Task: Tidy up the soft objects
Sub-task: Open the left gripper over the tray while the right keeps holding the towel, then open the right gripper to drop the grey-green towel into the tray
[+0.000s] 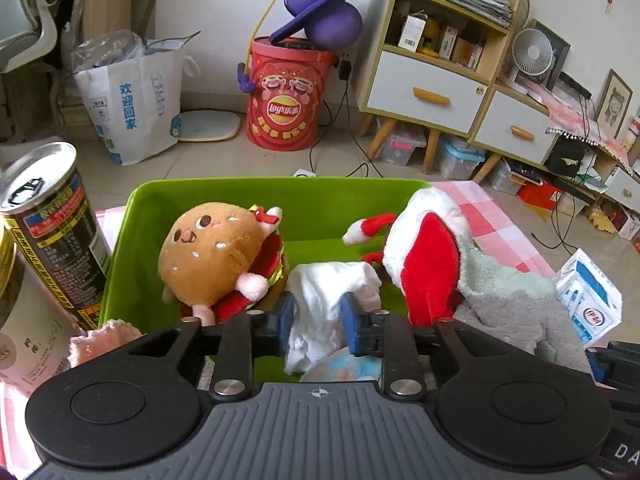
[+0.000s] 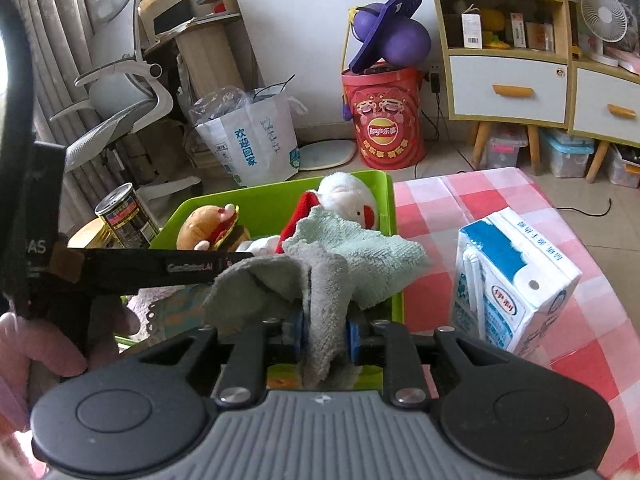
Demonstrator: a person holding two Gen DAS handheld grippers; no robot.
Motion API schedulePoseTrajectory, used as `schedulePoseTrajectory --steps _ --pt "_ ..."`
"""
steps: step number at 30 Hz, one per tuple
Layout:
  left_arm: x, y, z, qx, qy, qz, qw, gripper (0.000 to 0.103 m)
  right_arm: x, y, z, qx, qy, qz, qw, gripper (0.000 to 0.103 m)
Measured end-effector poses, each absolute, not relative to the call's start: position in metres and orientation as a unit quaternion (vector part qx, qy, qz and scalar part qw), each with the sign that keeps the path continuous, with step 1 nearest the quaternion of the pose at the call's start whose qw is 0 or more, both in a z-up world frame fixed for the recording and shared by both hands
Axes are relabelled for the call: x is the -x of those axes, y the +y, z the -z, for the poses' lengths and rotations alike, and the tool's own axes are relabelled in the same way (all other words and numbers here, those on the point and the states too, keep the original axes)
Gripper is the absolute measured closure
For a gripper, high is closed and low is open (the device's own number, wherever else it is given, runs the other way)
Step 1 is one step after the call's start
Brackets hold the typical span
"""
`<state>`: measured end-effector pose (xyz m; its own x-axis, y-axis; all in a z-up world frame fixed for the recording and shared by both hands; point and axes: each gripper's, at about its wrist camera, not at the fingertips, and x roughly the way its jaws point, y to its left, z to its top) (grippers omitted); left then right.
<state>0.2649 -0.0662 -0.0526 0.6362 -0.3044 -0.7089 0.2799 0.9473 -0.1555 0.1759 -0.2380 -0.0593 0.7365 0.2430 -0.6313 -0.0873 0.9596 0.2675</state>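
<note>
A green bin (image 1: 260,196) holds a burger plush (image 1: 212,252) on its left and a Santa plush (image 1: 424,256) on its right. My left gripper (image 1: 320,320) hangs over the bin's near side. A bunched white cloth (image 1: 320,300) sags loosely between its parted blue pads, so it is open. My right gripper (image 2: 324,332) is shut on a grey-green towel (image 2: 320,280). The towel drapes over the bin's (image 2: 384,208) near right corner and against the Santa plush (image 2: 348,196). The same towel (image 1: 512,296) shows at the right of the left wrist view.
Two tins (image 1: 52,224) stand left of the bin and a milk carton (image 2: 512,276) right of it, on a pink checked tablecloth (image 2: 500,196). A pink fluffy cloth (image 1: 100,340) lies at the bin's near left corner. A hand (image 2: 24,344) holds the left gripper.
</note>
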Motion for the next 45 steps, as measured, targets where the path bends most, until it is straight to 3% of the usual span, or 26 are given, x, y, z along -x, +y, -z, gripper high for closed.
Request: schedulePoseTrajectory --steps 4,8,18,23,33,45 --pt "-0.259 -0.062 0.045 0.022 0.385 0.161 0.908 0.055 -0.174 -0.242 0.055 -0.119 0.352 -0.091 0.924 0.093" --pt "-0.251 -0.055 0.036 0.031 0.375 0.161 0.912 0.041 -0.169 -0.246 0.047 -0.131 0.342 -0.100 0.925 0.072" --pt "-0.226 -0.036 0.012 0.041 0.357 0.163 0.919 0.023 -0.149 -0.257 0.018 -0.148 0.315 -0.104 0.932 0.057" --pt "-0.207 -0.024 0.003 0.044 0.354 0.160 0.921 0.019 -0.135 -0.263 0.008 -0.151 0.313 -0.102 0.932 0.046" --pt "-0.157 0.007 -0.011 0.048 0.349 0.135 0.926 0.005 -0.108 -0.261 -0.008 -0.128 0.317 -0.097 0.935 0.040" --pt "-0.105 0.037 -0.011 0.060 0.361 0.097 0.926 0.005 -0.080 -0.250 -0.008 -0.118 0.333 -0.099 0.930 0.036"
